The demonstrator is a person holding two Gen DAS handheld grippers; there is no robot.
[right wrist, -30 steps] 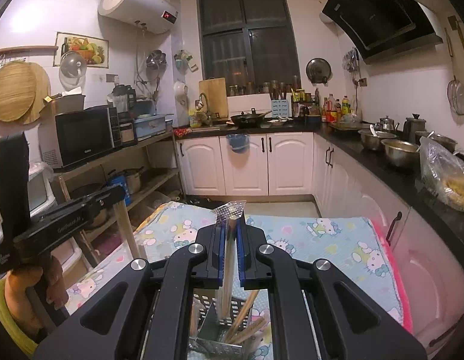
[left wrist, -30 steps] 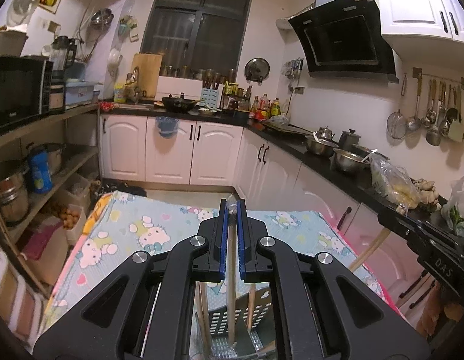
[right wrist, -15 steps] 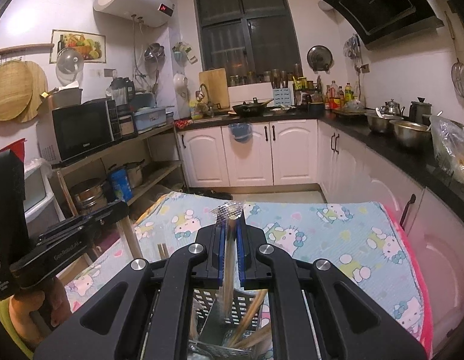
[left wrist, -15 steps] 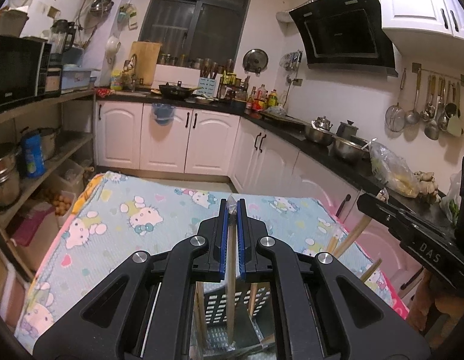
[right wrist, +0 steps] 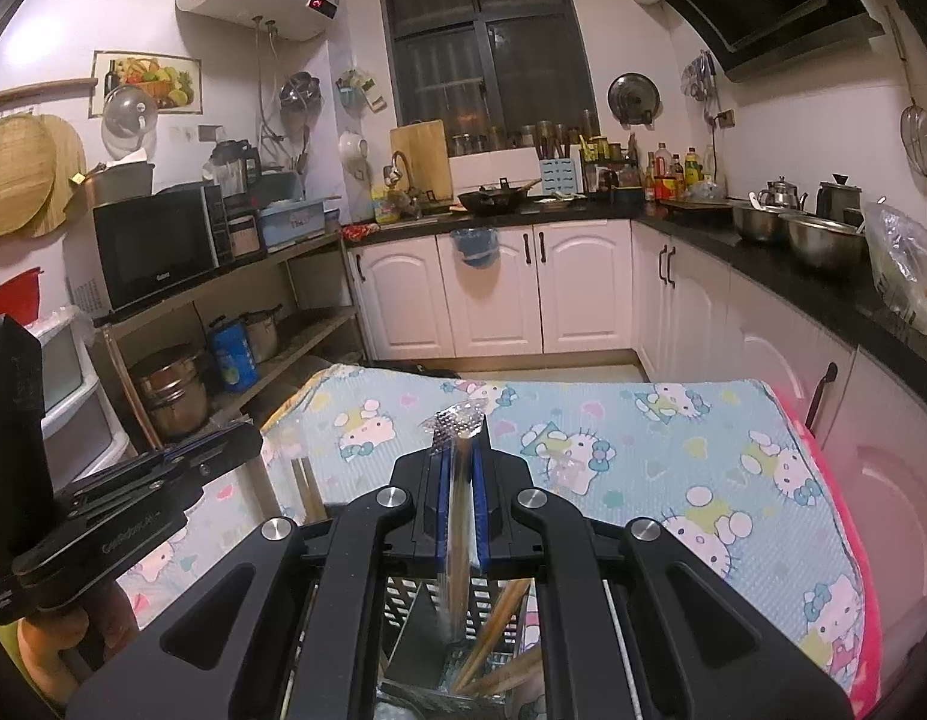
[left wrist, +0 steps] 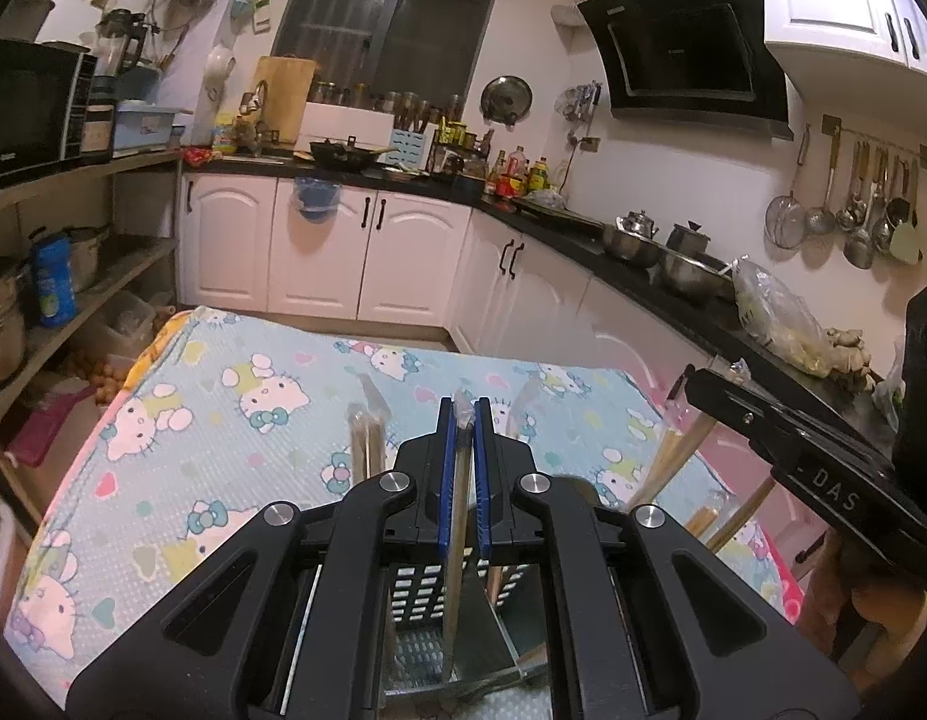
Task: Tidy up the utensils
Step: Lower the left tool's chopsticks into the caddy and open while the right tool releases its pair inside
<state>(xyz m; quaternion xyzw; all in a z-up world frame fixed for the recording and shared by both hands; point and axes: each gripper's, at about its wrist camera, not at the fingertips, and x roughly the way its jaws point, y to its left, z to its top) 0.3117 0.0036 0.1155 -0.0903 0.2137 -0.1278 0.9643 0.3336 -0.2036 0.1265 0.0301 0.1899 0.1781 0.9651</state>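
Observation:
My left gripper is shut on a plastic-wrapped pair of chopsticks. They stand upright, and their lower end reaches into the perforated metal utensil holder below. Another wrapped pair pokes up at the holder's left. My right gripper is shut on a wrapped chopstick pair with crinkled plastic at its top. This pair also hangs into the holder, where several bare chopsticks lean. Each gripper shows in the other's view, the right gripper and the left gripper.
The holder stands on a table under a Hello Kitty cloth. A black counter with steel bowls runs along the right. Open shelves with pots stand at the left, and white cabinets lie behind the table.
Both grippers have sunk toward the table, carrying their wrapped chopsticks deeper into the holder. More of the cloth now shows, and both stay shut.

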